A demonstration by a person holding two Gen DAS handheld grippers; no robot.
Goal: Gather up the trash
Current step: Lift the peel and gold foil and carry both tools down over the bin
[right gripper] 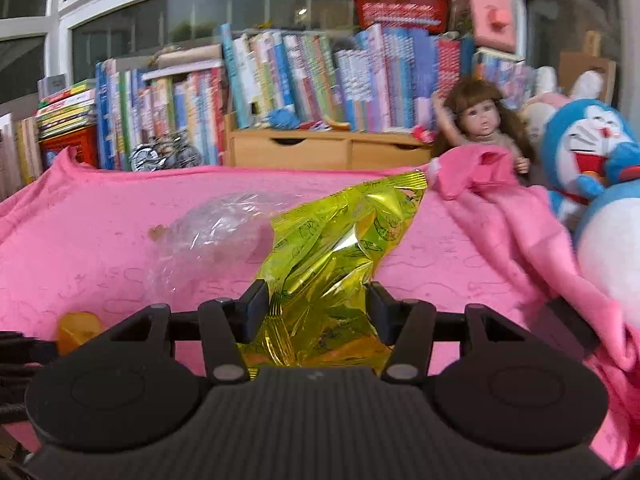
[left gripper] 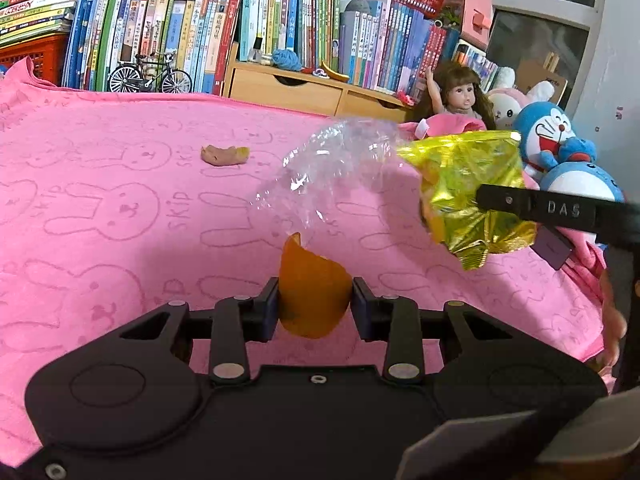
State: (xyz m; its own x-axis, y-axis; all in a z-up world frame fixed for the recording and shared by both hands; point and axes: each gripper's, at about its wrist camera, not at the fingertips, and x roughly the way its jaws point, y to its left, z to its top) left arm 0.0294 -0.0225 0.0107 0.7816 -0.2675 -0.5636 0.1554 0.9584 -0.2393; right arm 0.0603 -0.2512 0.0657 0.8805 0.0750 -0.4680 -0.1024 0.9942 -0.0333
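A curled orange peel (left gripper: 310, 276) stands between the pads of my left gripper (left gripper: 314, 300), which is shut on it just above the pink rabbit-print towel (left gripper: 120, 208). My right gripper (right gripper: 316, 304) is shut on a crumpled gold foil wrapper (right gripper: 340, 240). The left wrist view shows that wrapper (left gripper: 464, 184) at the right with a black finger (left gripper: 540, 208) across it. Crinkled clear plastic (left gripper: 332, 168) spreads leftward from the wrapper; I cannot tell whether it is gripped too. A brownish scrap (left gripper: 224, 155) lies farther back on the towel. The peel (right gripper: 76, 330) shows at the right view's left edge.
Behind the towel stand rows of books (left gripper: 180, 36), a wooden drawer unit (left gripper: 304, 92) and a model bicycle (left gripper: 150, 74). A doll (left gripper: 460, 96) and blue plush toys (left gripper: 552, 136) crowd the right side. Bunched pink cloth (right gripper: 520, 232) lies at the right.
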